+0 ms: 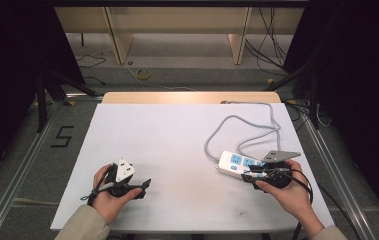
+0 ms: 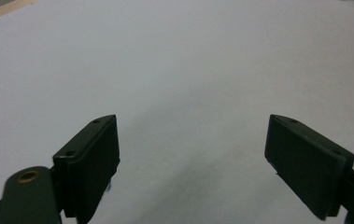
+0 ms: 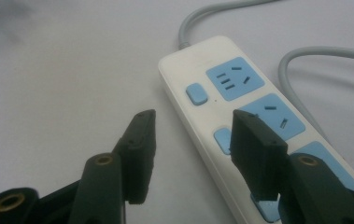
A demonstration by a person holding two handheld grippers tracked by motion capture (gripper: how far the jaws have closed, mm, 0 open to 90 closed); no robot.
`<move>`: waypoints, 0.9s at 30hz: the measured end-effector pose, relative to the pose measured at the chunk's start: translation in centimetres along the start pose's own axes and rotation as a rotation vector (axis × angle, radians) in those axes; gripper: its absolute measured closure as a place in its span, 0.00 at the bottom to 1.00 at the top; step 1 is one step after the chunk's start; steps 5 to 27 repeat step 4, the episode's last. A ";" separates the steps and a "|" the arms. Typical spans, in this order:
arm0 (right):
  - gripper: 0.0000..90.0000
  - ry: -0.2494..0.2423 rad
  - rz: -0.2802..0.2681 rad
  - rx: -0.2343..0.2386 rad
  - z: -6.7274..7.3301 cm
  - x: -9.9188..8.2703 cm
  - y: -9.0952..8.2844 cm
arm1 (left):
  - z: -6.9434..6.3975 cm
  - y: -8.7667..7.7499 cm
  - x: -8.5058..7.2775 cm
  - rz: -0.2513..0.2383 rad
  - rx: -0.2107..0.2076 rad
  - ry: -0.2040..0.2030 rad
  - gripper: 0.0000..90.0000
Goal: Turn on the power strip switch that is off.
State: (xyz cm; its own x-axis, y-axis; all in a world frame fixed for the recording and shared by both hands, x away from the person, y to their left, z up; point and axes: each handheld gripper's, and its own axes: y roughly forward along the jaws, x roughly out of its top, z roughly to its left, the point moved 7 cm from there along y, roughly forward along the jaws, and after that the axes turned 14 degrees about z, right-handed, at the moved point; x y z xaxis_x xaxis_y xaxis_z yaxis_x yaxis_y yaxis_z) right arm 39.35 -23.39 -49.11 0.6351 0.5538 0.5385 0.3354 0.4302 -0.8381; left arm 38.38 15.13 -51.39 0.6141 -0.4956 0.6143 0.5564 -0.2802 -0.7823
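Left gripper near the white table's near-left corner — jaws wide apart over bare surface, nothing between them. Right gripper near the near-right corner, jaws spread wide and straddling the near long edge of the white plastic power strip with light-blue sockets — not clamped. Strip lies flat by the right edge; its grey cable loops toward the far edge.

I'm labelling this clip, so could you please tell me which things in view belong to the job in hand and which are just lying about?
Part of the job:
- power strip with blue sockets
- its grey cable
- right gripper, jaws open at the strip
- left gripper, jaws open over the table

Just lying about:
- yellow cable coil on the floor
- black floor cables
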 end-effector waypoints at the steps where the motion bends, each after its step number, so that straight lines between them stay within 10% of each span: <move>1: 0.57 0.001 -0.003 0.001 0.0 0.0 0.0 | 0.0 0.0 0.0 0.000 -0.001 0.000 0.19; 27: 0.56 0.004 -0.010 0.004 0.1 -0.1 -0.1 | 0.1 0.2 -0.1 0.001 -0.004 -0.008 0.18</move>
